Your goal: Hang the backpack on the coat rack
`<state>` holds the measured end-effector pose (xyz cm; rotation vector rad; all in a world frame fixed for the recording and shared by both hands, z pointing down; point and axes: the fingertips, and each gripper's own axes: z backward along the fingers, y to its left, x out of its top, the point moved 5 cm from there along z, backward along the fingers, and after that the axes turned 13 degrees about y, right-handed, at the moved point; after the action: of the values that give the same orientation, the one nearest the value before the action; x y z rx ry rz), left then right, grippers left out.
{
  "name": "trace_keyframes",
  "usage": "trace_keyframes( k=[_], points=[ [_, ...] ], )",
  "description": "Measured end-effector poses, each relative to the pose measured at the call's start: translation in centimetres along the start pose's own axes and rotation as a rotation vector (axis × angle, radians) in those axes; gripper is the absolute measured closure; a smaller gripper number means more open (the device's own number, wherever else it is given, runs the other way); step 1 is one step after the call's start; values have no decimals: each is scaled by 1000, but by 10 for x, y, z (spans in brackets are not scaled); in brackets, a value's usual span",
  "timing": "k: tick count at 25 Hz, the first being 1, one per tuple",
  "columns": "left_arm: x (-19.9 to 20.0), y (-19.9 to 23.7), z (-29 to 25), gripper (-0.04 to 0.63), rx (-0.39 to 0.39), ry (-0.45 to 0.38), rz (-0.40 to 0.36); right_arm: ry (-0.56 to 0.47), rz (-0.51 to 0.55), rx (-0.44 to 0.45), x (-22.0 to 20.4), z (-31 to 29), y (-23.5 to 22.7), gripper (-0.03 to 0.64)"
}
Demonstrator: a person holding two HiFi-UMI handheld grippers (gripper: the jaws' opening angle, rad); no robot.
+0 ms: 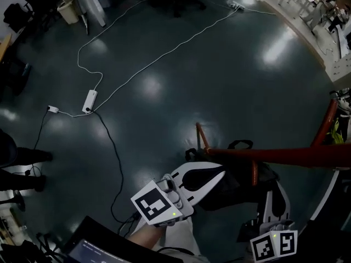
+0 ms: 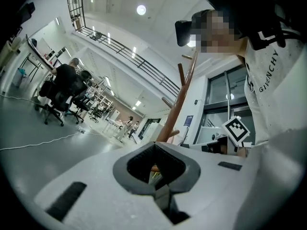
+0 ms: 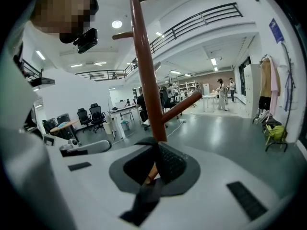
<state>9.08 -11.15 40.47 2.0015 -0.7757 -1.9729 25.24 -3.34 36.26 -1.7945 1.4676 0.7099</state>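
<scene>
Head view: coat rack (image 1: 285,155) seen from steeply above, its red-brown pole foreshortened, with short pegs branching off. The backpack (image 1: 236,182), a dark mass, sits directly under the pole and close against it, not yet on any peg. The left gripper (image 1: 222,173) has its tips at the bag's upper edge. The right gripper (image 1: 276,199) is on the bag's near side.

Left gripper view: jaws clenched, with a dark strip in the pinch line, judged to be bag webbing. The rack pole (image 2: 180,109) rises just beyond.

Right gripper view: jaws clenched on a black strap (image 3: 146,200) that trails out below the pads. The pole (image 3: 146,80) stands immediately behind, and an angled peg (image 3: 184,104) is to its right.

Handling note: lift both grips together until the strap loop clears a peg tip, then carry it over the peg. Lower until the peg takes the weight before releasing. Keep the pull level so the rack does not tip.
</scene>
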Motion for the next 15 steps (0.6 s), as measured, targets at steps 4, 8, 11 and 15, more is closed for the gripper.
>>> trace_keyframes(
  k=[4,8,11,15],
  points=[
    [5,-2,-13,586,19,-1,29,60,-3,5,16,-9,-10,586],
    [6,8,-6,586,27,4,41,109,-5,0,20,-19,-3,584],
    [5,15,0,586,42,-6,47,141,-6,11,21,-26,0,584],
    [-6,23,4,586,64,-19,52,169,-5,25,8,-35,-3,584]
  ],
)
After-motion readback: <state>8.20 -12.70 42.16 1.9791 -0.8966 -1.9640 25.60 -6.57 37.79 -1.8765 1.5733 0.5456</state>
